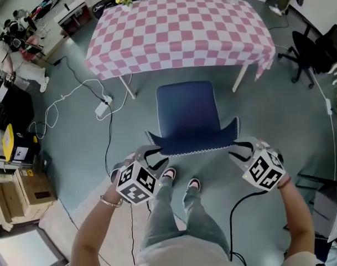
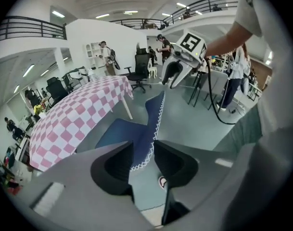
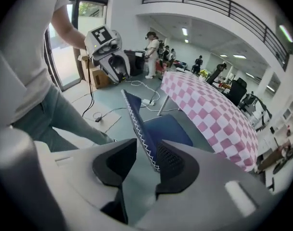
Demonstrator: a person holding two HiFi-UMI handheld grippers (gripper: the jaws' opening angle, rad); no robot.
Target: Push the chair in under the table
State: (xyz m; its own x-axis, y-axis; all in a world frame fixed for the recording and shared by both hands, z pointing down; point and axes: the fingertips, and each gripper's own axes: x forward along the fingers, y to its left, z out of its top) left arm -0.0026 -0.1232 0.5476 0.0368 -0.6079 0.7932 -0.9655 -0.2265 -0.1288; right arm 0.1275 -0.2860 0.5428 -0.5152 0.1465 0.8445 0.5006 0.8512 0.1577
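Chair (image 1: 187, 112) stands just short of the bench (image 1: 179, 26), seat facing it, while the left hand-held gripper (image 1: 151, 158) and right hand-held gripper (image 1: 240, 150), jaws apart, straddle its backrest (image 1: 191, 141) at both top corners, likely for an even push.

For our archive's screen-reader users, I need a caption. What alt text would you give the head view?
Seen from above, a person holds the left gripper and the right gripper, jaws open, at the two top corners of a blue chair's backrest. The chair stands pulled out on a grey floor, facing a table under a pink-and-white checked cloth.
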